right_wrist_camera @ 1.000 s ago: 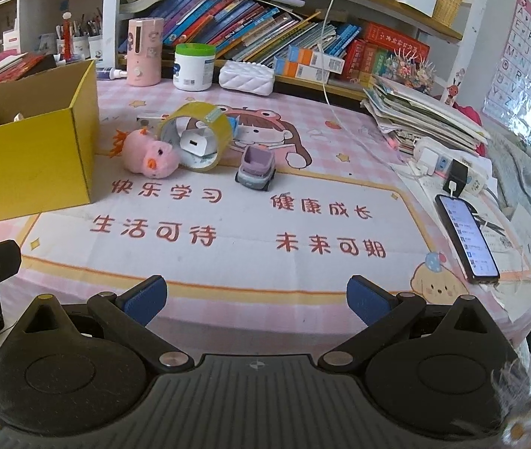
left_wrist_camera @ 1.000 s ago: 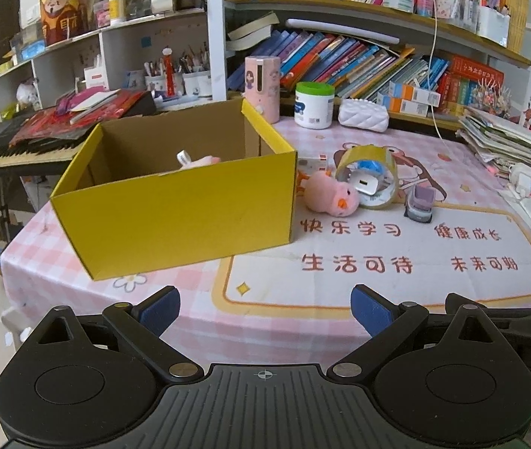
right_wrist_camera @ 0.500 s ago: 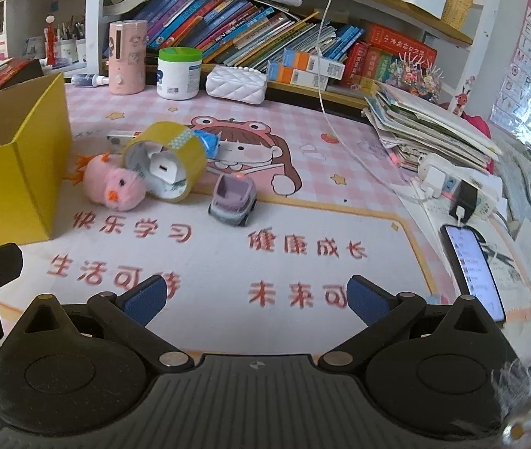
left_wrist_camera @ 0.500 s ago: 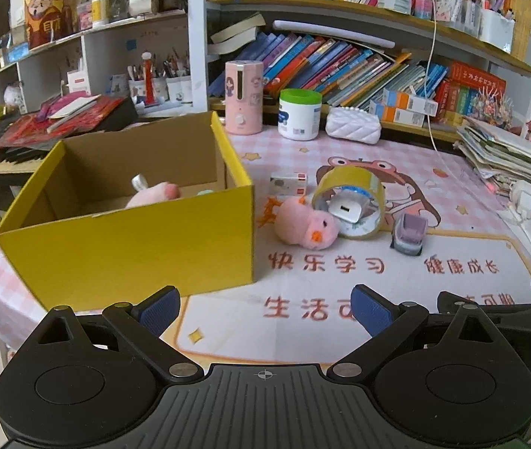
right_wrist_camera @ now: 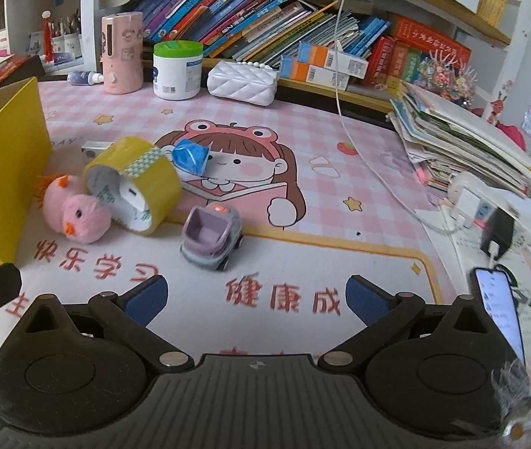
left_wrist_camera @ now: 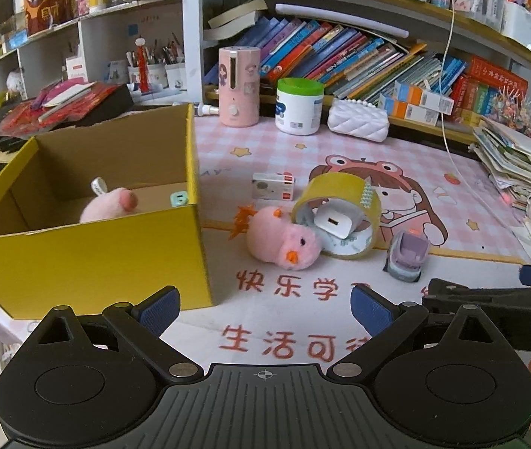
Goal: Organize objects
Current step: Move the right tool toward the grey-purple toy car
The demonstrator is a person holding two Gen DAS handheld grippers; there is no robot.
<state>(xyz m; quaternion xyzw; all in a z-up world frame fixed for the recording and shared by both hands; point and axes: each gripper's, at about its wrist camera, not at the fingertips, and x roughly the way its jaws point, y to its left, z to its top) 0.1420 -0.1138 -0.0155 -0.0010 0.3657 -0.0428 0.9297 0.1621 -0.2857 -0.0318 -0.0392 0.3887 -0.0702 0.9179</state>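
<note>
Counter [left_wrist_camera: 396, 149]: your pink mat carries everything; loose things cluster at its middle.
Yellow box [left_wrist_camera: 89, 250]: at 10 o'clock from your left claw, open-topped, so it likely serves as the bin; a pink plush [left_wrist_camera: 110, 205] lies inside.
Tape roll [right_wrist_camera: 134, 183]: tipped on its side, a white charger [right_wrist_camera: 134, 192] sits in its core.
Pink chick [right_wrist_camera: 78, 217]: touching the roll, just beside the box.
Toy car [right_wrist_camera: 213, 239]: at 12 o'clock from your right claw, apart from the roll.
Left claw [left_wrist_camera: 265, 308]: spread wide, empty.
Right claw [right_wrist_camera: 254, 295]: spread wide, empty, lined up on the car.
</note>
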